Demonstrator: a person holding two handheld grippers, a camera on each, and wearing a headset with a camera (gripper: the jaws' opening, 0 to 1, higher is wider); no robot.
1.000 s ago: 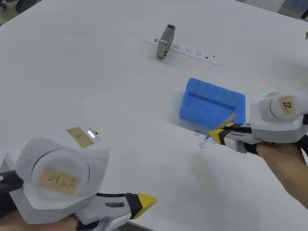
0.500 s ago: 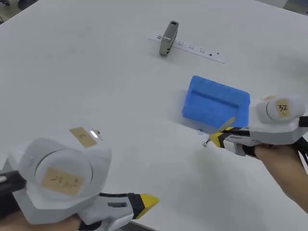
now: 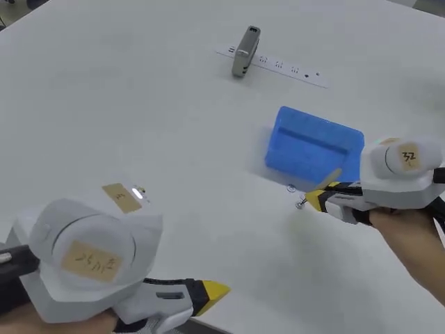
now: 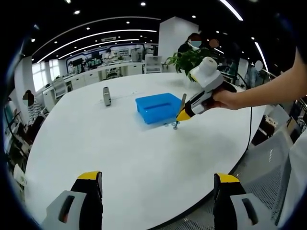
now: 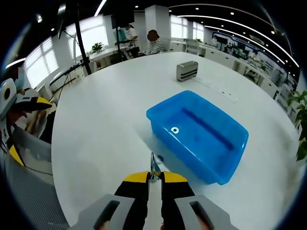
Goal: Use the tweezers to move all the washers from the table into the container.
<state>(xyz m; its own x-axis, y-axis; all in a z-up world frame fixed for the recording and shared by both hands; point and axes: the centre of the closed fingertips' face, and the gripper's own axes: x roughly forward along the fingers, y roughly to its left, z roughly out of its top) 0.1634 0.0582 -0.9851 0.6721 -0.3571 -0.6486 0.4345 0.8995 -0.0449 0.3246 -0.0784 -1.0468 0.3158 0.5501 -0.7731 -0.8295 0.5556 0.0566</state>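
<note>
**While clamped on tweezers, poised at the container's near wall**

Grips the right gripper in a hand reaching in from the right edge of the head view, wrist roughly level, nose aimed left along the near wall of the blue container. Pinches the tweezers between jaws pressed together, tips slanting down toward the table just beside that wall; cannot tell whether touching the surface. Holds the left gripper low at the table's near edge, well apart from the container.

Shows, from the head view, one washer on the table between the tweezers' tips and the container, and beyond the container a power strip with a grey block standing at one end.

Adds, from the right gripper view, a second washer lying flat on the container's floor, too small to make out from the head view.

Gives, from the left gripper view, a side-on look: left jaws spread wide, tweezers' upper end rising above the right gripper, tips down beside the container.
</note>
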